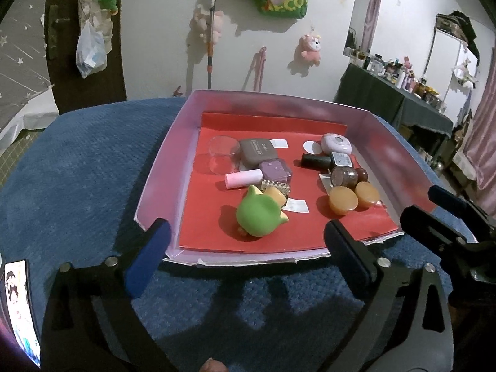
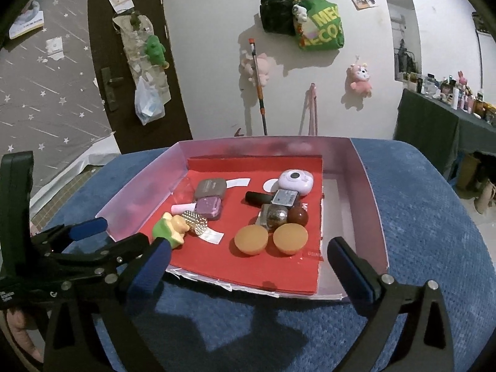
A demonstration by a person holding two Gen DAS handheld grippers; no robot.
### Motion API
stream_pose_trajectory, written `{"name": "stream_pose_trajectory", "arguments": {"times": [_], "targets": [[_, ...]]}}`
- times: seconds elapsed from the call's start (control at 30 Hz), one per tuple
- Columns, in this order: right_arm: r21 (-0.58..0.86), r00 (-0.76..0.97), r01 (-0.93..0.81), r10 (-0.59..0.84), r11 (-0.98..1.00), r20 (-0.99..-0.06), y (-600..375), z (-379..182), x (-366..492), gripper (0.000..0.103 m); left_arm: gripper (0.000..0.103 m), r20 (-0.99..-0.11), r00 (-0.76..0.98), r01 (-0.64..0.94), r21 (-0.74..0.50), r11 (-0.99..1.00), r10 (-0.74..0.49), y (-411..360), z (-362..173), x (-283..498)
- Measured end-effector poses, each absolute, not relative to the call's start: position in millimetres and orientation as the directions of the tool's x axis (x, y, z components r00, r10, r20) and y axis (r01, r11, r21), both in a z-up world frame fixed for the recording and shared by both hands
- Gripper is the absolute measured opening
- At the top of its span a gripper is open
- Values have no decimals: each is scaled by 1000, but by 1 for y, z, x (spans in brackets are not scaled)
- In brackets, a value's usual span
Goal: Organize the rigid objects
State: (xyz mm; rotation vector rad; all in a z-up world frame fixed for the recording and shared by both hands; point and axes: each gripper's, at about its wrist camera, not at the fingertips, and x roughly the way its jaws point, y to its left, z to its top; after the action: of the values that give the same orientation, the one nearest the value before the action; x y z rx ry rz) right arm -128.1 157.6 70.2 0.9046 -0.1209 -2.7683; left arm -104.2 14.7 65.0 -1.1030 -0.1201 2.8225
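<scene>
A pink box lid (image 1: 161,167) (image 2: 369,192) with a red liner lies on a blue cushion. It holds a green toy figure (image 1: 259,214) (image 2: 167,229), two orange round lids (image 1: 342,200) (image 2: 251,238), a purple nail polish bottle (image 1: 276,170) (image 2: 210,207), a grey compact (image 1: 259,152) (image 2: 210,187), a lilac round case (image 1: 334,143) (image 2: 294,181), a black bottle (image 1: 316,160) (image 2: 259,197) and a dark ball (image 2: 297,216). My left gripper (image 1: 248,260) (image 2: 121,234) is open and empty at the lid's near edge. My right gripper (image 2: 248,266) (image 1: 431,204) is open and empty beside it.
A clear round dish (image 1: 223,147) lies at the lid's left. A phone (image 1: 18,303) lies at the cushion's left edge. A door (image 2: 133,62), a mop (image 2: 257,83) and plush toys hang on the far wall. A cluttered dark table (image 1: 396,99) stands at the right.
</scene>
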Motion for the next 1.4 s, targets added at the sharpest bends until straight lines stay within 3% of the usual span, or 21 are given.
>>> {"name": "stream_pose_trajectory", "arguments": {"times": [1.4], "targets": [[179,-742,140,-223,-974,-632,165,45,-134,103,103,-716,-691,-52,-88,-995,100,16,45,-106]]}}
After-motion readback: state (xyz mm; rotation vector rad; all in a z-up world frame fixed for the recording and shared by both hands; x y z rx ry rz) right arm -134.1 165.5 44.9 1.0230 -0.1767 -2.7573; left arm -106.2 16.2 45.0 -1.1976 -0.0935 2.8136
